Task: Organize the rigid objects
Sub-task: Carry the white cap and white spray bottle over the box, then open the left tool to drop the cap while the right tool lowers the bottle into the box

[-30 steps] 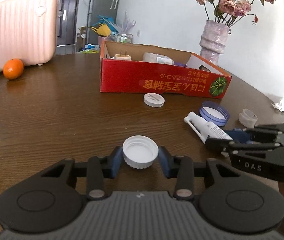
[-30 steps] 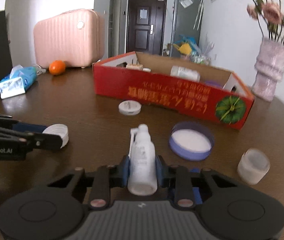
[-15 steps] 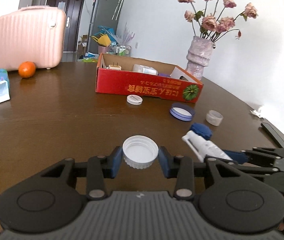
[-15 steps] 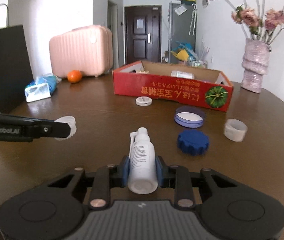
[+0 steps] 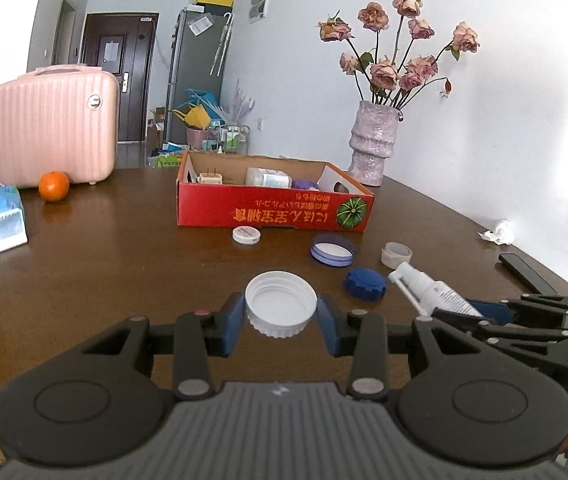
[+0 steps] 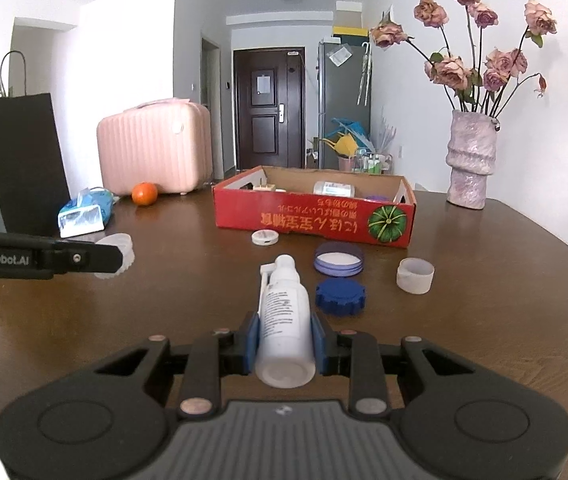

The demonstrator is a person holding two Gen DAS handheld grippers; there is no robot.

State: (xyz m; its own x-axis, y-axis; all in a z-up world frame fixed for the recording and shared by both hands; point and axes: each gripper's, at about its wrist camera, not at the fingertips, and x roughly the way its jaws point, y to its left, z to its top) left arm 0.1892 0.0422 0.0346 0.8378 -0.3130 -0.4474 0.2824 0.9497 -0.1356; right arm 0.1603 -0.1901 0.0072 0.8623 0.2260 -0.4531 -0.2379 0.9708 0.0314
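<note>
Progress partial: my left gripper (image 5: 281,317) clamps a white cap (image 5: 281,304), right gripper (image 6: 285,340) a spray bottle (image 6: 285,320), both short of the red box (image 5: 272,206) already holding some items, four lids (image 5: 332,250) waiting before it.

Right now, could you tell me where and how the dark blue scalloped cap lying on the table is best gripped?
Grip the dark blue cap across its scalloped rim, coming from above. It lies flat and low, so its side wall offers little height; the notches should steady the pads. The translucent cup and purple-rimmed lid stand apart from it.
</note>
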